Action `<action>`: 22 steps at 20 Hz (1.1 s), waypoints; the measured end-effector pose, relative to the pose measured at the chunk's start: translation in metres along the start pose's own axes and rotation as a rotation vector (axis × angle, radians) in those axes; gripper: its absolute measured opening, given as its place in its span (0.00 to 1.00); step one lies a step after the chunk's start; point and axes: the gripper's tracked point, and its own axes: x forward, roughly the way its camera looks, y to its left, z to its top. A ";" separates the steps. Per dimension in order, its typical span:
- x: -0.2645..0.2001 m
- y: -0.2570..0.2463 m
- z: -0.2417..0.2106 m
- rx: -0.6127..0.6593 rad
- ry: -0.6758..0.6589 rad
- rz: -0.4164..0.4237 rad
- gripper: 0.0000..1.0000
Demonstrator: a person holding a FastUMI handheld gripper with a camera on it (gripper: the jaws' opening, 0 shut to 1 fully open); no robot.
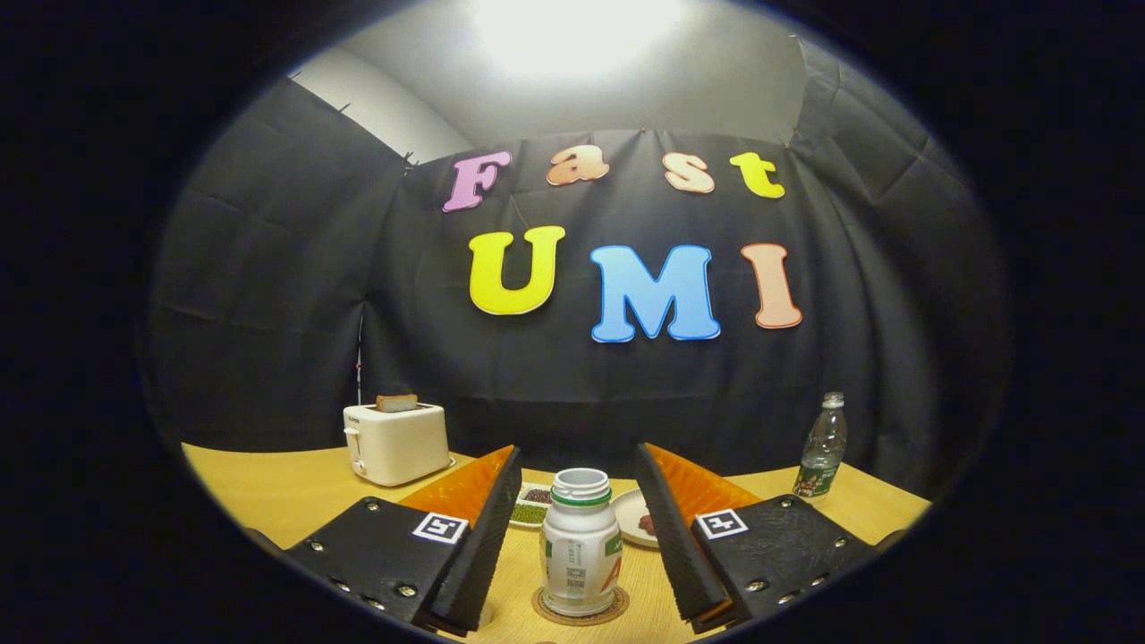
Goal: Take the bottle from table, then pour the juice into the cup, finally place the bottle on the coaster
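Note:
A white, capless bottle point(580, 542) with a green band under its neck stands upright on a round brown coaster point(580, 608) on the wooden table point(268, 496). It sits between the two fingers of my gripper point(577, 537), which is open, with a gap on each side of the bottle. Neither finger touches it. I cannot make out a cup.
A white toaster point(396, 442) with a slice of bread in it stands at the back left. Small white dishes point(534, 505) with dark and green contents and a plate point(637, 517) lie just beyond the bottle. A clear water bottle point(821, 447) stands at the back right.

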 end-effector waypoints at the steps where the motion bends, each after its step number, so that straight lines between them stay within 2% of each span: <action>1: -0.003 0.000 0.006 -0.001 -0.012 0.003 0.78; 8: -0.024 -0.020 0.018 -0.046 -0.031 -0.018 0.78; 12: -0.043 -0.050 0.015 -0.061 -0.025 -0.047 0.78; 15: -0.060 -0.084 0.013 -0.046 -0.010 -0.072 0.77; 22: -0.111 -0.200 -0.012 -0.062 0.009 -0.233 0.77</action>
